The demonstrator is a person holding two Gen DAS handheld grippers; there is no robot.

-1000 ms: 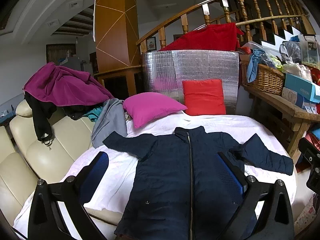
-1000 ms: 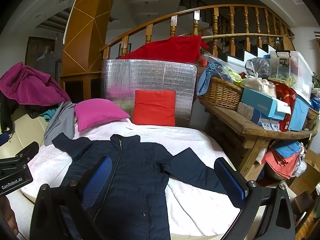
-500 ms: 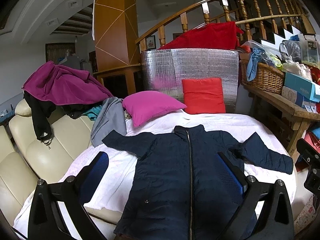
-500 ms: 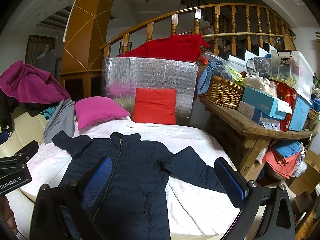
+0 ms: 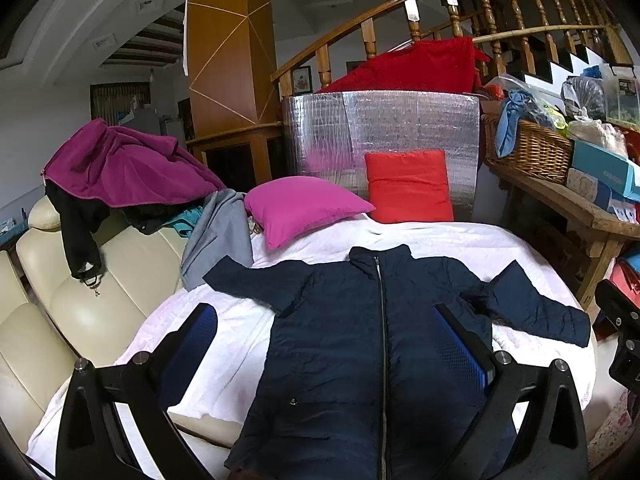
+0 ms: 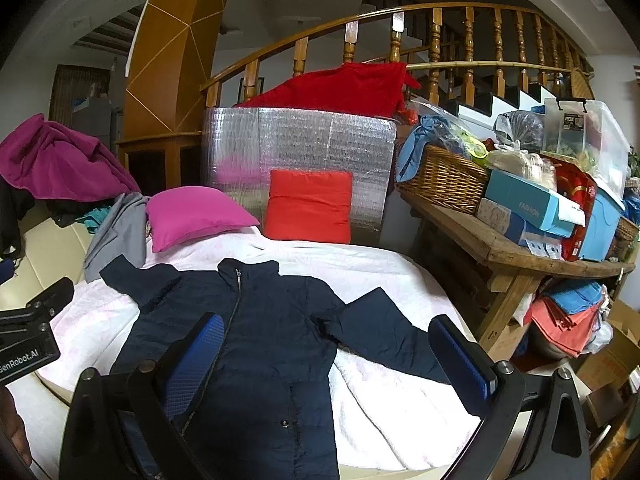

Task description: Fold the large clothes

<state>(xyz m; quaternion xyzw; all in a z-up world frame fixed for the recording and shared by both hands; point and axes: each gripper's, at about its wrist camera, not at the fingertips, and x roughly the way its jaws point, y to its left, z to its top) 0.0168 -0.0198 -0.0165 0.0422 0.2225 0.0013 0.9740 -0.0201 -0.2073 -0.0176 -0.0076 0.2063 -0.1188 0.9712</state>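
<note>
**Tools spread wide, jacket unfolded**

Left tool [image 5: 324, 344] and right tool [image 6: 336, 356], both released and empty, have barely shifted above the navy jacket [image 6: 256, 344], which lies flat, sleeves out, mid-bed [image 6: 400, 412]. Folding hasn't begun.

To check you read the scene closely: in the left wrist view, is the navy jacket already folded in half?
No: the navy jacket lies flat and zipped on the white cover, with both sleeves spread outwards.

Jacket [image 5: 372, 340] flat on blanket [image 5: 240, 328]; two pillows [image 5: 300, 206] behind; sofa [image 5: 100, 280] left, bench [image 6: 500, 248] right.
</note>
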